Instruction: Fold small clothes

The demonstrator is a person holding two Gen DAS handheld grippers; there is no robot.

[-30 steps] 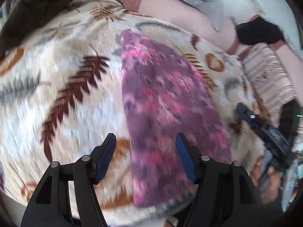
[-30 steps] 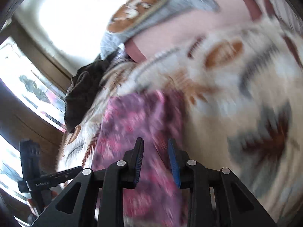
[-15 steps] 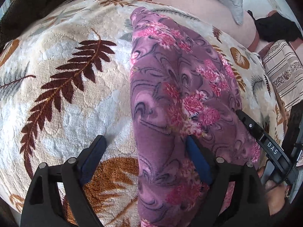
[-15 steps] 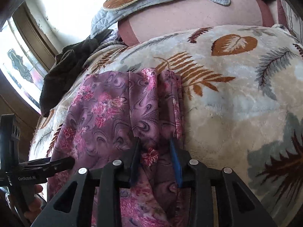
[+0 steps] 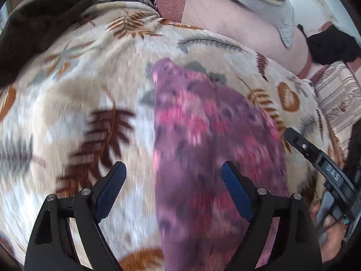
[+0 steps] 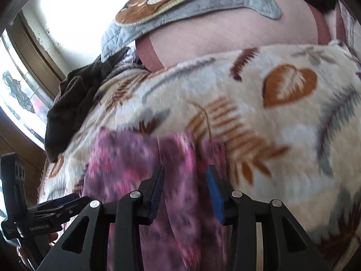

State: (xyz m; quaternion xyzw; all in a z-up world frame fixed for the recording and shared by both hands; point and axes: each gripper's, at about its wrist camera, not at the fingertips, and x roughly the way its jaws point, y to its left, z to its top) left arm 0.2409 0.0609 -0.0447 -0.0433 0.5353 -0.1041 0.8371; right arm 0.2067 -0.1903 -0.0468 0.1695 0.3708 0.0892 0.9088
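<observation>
A purple garment with pink flowers (image 5: 203,140) lies folded lengthwise on a cream leaf-patterned blanket (image 5: 74,103); it also shows in the right wrist view (image 6: 135,158). My left gripper (image 5: 172,180) is open wide and empty, above the garment's near left edge. My right gripper (image 6: 185,178) is open, its jaws a moderate gap apart, held above the garment's right folds and holding nothing. The right gripper's body shows at the right of the left wrist view (image 5: 325,164). Both views are motion-blurred.
A dark brown cloth (image 5: 45,15) is heaped at the blanket's far left. A pink pillow (image 6: 225,38) with a grey quilted cover (image 6: 185,4) lies behind. A black item (image 5: 329,45) and a striped fabric (image 5: 338,97) lie far right. A window (image 6: 20,103) is at left.
Both grippers have lifted and pulled back from the garment since half a second ago. The right gripper's jaws have opened wider. The garment stays flat on the blanket.
</observation>
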